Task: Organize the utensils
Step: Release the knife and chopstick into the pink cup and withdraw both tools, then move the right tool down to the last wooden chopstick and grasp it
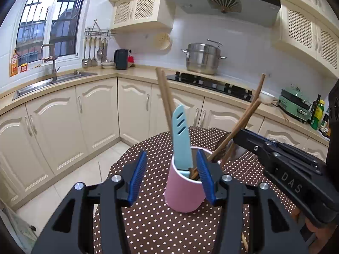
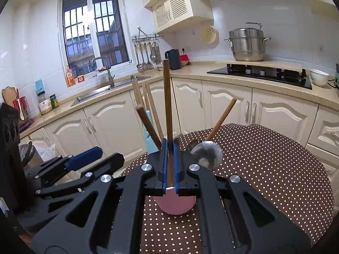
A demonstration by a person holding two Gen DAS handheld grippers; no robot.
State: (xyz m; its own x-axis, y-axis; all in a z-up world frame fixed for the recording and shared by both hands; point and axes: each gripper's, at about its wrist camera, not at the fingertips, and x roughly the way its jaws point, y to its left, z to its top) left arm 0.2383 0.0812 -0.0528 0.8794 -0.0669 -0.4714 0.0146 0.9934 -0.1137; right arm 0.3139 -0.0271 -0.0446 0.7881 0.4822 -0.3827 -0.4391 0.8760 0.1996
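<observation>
A pink cup [image 1: 184,192] stands on the dotted brown tablecloth [image 1: 152,222]. It holds a light blue sheathed knife [image 1: 180,139], chopsticks [image 1: 164,97] and wooden handles [image 1: 237,131]. My left gripper [image 1: 170,175] is open, its blue fingers either side of the cup's rim without touching it. My right gripper [image 2: 168,158] is shut on a wooden handle [image 2: 167,97] that stands upright over the pink cup [image 2: 174,203]. A metal spoon [image 2: 208,154] with a wooden handle leans out of the cup behind it. The right gripper shows in the left wrist view [image 1: 237,136].
The round table's edge [image 1: 118,163] drops to a tiled floor on the left. Cream cabinets [image 1: 95,110], a sink [image 1: 48,82], a black hob [image 1: 209,84] and a steel pot [image 1: 202,58] line the far counter. A loose chopstick [image 1: 244,241] lies on the cloth.
</observation>
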